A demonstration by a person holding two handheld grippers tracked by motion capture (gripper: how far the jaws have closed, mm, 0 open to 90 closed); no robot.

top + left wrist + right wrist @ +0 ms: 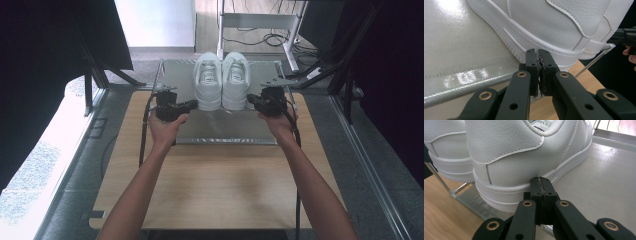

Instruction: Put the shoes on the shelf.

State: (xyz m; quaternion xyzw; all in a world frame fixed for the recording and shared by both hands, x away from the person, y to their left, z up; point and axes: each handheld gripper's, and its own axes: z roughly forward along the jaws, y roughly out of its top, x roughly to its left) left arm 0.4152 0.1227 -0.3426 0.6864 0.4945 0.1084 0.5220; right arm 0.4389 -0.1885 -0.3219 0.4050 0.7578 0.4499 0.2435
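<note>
Both hand-held grippers are closed, empty: left hand-held gripper and right hand-held gripper flanking the white sneakers on the tray.

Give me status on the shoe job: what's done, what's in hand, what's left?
Done: both white shoes stand side by side on the grey rack shelf, heels toward the person. In hand: the left tool and right tool, jaws shut with nothing between them, sit by the outer heel sides, as if nudging the pair straight. Left: probably only a final squaring up, then pulling back.
</note>
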